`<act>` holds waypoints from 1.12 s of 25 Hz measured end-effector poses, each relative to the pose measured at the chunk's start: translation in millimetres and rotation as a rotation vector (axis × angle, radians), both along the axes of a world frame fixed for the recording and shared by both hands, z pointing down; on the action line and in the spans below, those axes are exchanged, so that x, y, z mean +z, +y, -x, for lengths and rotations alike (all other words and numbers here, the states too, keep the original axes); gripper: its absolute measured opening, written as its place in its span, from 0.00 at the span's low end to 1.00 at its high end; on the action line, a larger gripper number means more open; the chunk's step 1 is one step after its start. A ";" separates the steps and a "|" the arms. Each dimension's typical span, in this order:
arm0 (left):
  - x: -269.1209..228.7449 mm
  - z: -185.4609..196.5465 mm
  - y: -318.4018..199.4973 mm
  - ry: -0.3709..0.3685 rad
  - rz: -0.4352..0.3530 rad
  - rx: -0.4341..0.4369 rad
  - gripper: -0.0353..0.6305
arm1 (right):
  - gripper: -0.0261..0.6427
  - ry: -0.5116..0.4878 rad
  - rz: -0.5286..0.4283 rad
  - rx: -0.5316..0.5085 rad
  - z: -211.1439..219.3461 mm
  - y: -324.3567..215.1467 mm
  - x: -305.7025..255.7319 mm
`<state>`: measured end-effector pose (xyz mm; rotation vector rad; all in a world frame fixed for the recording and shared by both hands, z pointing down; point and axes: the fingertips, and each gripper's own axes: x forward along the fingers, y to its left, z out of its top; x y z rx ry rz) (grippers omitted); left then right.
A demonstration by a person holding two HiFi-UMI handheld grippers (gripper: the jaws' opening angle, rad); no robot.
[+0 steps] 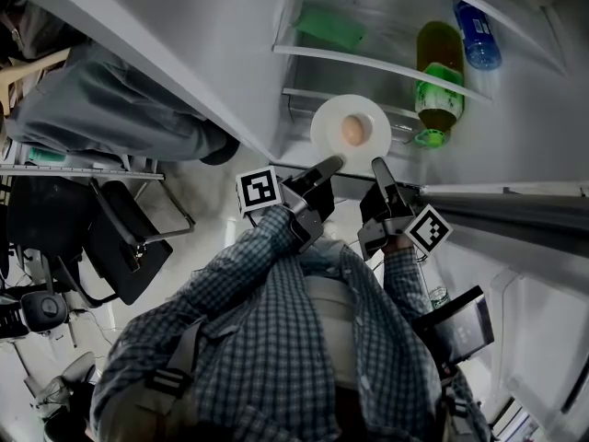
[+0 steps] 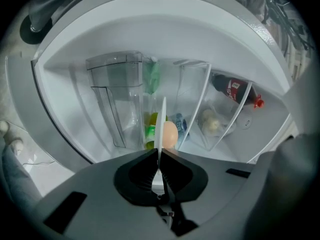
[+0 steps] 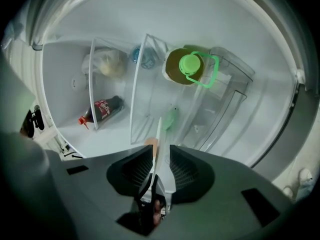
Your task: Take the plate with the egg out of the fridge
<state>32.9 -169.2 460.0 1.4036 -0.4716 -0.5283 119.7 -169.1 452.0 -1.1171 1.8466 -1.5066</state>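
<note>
We are holding the round white plate (image 1: 328, 122) with the brown egg (image 1: 352, 131) at the open front of the white fridge (image 1: 230, 53). The egg is sitting at the plate's middle. Our left gripper (image 2: 159, 156) is clamping its black jaws tight on the plate's near rim. Our right gripper (image 3: 160, 154) is standing with its jaws apart, the rim passing between them, closer to one jaw. A green-capped bottle of yellowish liquid (image 1: 440, 81) is sitting on a shelf near the plate.

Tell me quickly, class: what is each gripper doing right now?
Left gripper: closed on the rim of the round white plate carrying the brown egg.
Right gripper: open, jaws apart either side of that plate's rim.
</note>
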 end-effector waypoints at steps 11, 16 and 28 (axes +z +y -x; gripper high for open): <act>-2.4 -1.4 12.1 0.011 -0.003 0.055 0.09 | 0.10 -0.107 0.008 0.054 5.0 2.3 -1.6; -2.5 5.4 15.9 0.004 -0.009 0.060 0.09 | 0.09 -0.112 0.019 0.062 11.7 6.6 0.1; -5.8 26.4 30.3 0.006 -0.006 0.071 0.09 | 0.09 -0.077 0.026 0.068 31.7 21.8 -4.4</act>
